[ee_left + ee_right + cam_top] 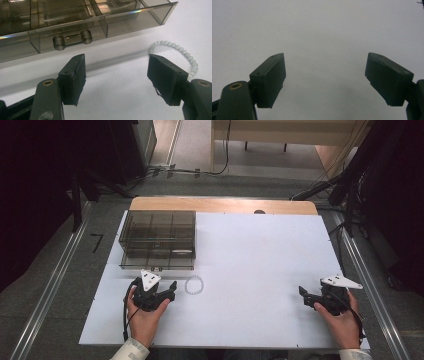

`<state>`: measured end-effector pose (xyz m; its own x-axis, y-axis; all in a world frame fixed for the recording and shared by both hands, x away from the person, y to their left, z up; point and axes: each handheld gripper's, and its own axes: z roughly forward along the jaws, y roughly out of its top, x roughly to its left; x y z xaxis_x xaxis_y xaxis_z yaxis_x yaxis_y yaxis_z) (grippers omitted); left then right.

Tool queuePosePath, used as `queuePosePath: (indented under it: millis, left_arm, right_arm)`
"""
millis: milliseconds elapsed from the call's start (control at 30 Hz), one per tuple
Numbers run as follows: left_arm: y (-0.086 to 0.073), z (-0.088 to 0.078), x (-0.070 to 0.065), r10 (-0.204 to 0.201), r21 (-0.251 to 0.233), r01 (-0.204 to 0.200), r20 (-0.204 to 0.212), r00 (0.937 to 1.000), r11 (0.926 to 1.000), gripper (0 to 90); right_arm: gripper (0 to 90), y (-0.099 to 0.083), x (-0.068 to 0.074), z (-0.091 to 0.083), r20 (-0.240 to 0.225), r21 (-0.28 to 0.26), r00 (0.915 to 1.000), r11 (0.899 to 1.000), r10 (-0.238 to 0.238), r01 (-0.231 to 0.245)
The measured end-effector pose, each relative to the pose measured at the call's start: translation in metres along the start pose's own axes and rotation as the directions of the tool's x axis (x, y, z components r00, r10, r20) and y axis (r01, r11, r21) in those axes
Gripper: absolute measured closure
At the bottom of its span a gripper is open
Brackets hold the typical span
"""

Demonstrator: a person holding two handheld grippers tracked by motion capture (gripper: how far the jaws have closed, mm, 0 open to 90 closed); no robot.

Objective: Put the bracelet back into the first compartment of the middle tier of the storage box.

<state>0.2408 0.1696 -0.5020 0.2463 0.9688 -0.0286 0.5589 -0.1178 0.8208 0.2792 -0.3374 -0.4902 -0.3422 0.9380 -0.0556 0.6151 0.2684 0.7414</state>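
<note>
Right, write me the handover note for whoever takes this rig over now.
Left tool: jaws open, nothing held, resting on the white table sheet just left of the pale beaded bracelet.
Right tool: jaws open, nothing held, over bare sheet near the right edge.
Smoky transparent plastic compartment box: at the sheet's far left, its drawer handle facing the left tool; whether the drawer is ajar cannot be told.
Done: nothing yet shows.
Left, likely: grasp the bracelet and put it in the box.
</note>
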Motion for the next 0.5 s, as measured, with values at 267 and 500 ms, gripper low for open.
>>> queuePosePath:
  millis: [267, 500]
  left_arm:
    - [0.0003, 0.0026, -0.0009, -0.001, 0.005, 0.001, 0.007, 1.0, 1.0, 31.3]
    - [0.0008, 0.0048, -0.0017, 0.0, 0.01, 0.0, 0.007, 1.0, 0.9999, 31.6]
  right_arm:
    - [15.4, 0.0, 0.0001, 0.0003, -0.002, 0.002, 1.0, 1.0, -0.003, 0.003]
    - [15.4, 0.0, 0.0003, 0.0004, -0.001, 0.005, 1.0, 1.0, -0.001, 0.001]
